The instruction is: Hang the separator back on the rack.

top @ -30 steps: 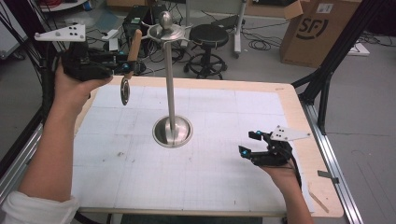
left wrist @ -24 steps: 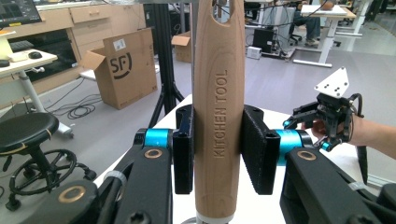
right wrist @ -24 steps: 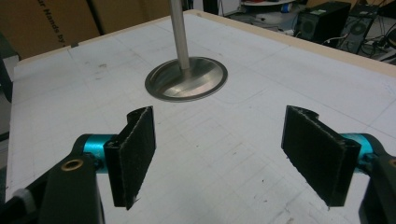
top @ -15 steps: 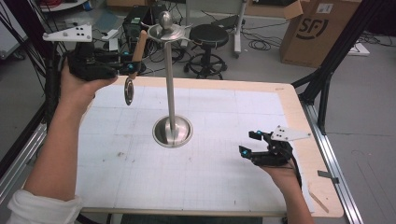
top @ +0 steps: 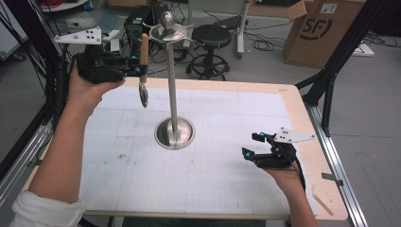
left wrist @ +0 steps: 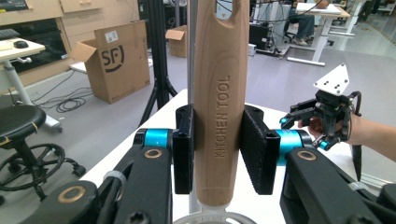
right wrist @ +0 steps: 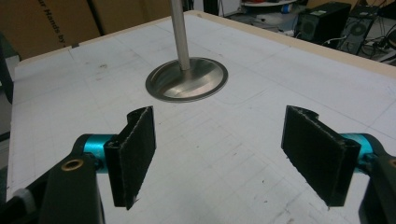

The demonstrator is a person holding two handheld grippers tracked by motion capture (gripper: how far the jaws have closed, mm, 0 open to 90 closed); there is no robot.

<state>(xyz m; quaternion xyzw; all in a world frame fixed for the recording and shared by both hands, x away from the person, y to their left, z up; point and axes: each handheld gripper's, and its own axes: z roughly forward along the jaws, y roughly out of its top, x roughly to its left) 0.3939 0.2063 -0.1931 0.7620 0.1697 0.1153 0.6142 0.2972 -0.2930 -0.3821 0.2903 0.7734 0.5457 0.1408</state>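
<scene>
From my remote station I record the stand (top: pixel 174 132) upright on the table (top: pixel 227 189), left of centre, its base resting on the surface. The left gripper (top: pixel 137 71) sits raised at the far left corner, just left of the stand's top, with the utensil (top: pixel 143 66) upright between its jaws. The right gripper (top: pixel 250 146) lies low, near the table's right edge, well apart from the stand. A stool (top: pixel 213 38) and a box (top: pixel 321 33) stand on the floor behind the table.

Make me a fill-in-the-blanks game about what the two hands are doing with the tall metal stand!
1. The left tool is shut on a utensil with a ____ handle.
2. The word after KITCHEN on that handle is ____.
3. The right tool holds ____ between its pads.
4. The metal stand rises from a ____ base.

Missing words: wooden; TOOL; nothing; round
</scene>
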